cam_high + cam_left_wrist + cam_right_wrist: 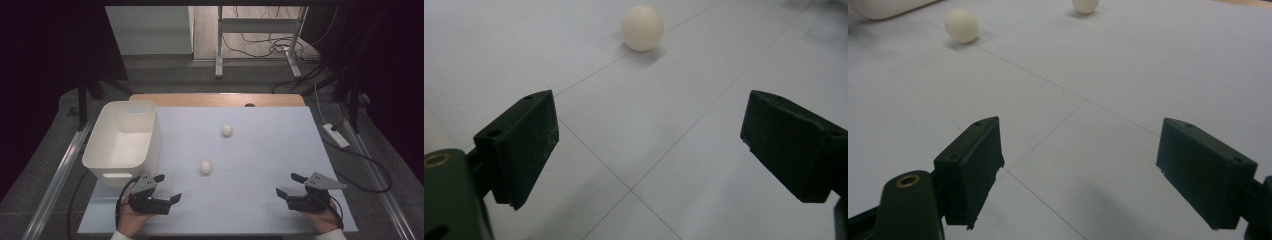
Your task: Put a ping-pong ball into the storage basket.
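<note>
Two grippers rest at the near edge, both with jaws apart and holding nothing.

The left gripper (pixel 167 189) is beside the white bin (pixel 106 137); the near egg (pixel 206 167), perhaps a ball, lies just ahead on the table (pixel 270 150), the far egg (pixel 227 130) beyond, and the right gripper (pixel 290 185) stays well apart.

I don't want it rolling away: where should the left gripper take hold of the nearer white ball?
Probably across the widest part of the nearer white ball, coming from the near-left, where the open left gripper already faces it. It is round and sits free on the white table, so any off-centre pinch may squirt it out.
</note>
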Motion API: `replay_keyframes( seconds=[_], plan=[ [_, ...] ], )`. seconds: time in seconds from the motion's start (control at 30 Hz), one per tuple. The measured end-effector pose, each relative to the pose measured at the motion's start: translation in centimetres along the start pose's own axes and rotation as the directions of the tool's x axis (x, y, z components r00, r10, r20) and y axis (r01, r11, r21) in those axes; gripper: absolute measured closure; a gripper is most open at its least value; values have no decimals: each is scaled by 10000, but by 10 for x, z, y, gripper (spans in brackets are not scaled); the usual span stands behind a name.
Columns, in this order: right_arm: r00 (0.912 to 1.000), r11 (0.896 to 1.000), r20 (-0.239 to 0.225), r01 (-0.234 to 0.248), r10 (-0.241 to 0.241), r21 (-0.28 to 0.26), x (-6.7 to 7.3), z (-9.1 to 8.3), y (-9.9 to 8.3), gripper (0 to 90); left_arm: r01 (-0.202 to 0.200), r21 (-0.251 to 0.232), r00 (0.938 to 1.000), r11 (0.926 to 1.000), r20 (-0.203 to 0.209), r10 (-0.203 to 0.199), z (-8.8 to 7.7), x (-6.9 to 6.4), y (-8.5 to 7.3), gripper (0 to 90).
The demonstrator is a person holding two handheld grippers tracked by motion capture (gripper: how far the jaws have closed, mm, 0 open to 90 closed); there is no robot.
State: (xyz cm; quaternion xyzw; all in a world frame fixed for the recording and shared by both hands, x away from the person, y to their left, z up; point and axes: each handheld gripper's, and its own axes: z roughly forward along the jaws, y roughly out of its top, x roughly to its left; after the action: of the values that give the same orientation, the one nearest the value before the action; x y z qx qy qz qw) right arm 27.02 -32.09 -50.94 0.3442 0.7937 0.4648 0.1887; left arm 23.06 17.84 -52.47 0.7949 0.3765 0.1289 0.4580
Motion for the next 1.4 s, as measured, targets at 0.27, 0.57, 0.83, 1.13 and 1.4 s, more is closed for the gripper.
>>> replay_keyframes(
  seconds=[0.27,0.57,0.83,1.13,1.4],
  plan=[
    [10000,10000,-2,18,-18,22,0,1,0,183,-6,2,10000,10000,-27,6,-1,0,0,91],
    [9999,9999,-31,146,-146,73,1,3,0,184,-70,21,9999,10000,-81,70,-1,0,-1,93],
    [9995,9995,36,301,-301,97,4,4,1,183,-78,1,9999,10000,-90,78,-1,-1,0,94],
    [9998,9997,11,198,-198,109,3,5,0,183,-88,54,9999,9999,-95,89,0,-2,2,94],
    [9998,9998,-24,199,-199,83,3,5,0,183,8,70,9999,10000,-166,-7,0,-3,7,97]
  ],
)
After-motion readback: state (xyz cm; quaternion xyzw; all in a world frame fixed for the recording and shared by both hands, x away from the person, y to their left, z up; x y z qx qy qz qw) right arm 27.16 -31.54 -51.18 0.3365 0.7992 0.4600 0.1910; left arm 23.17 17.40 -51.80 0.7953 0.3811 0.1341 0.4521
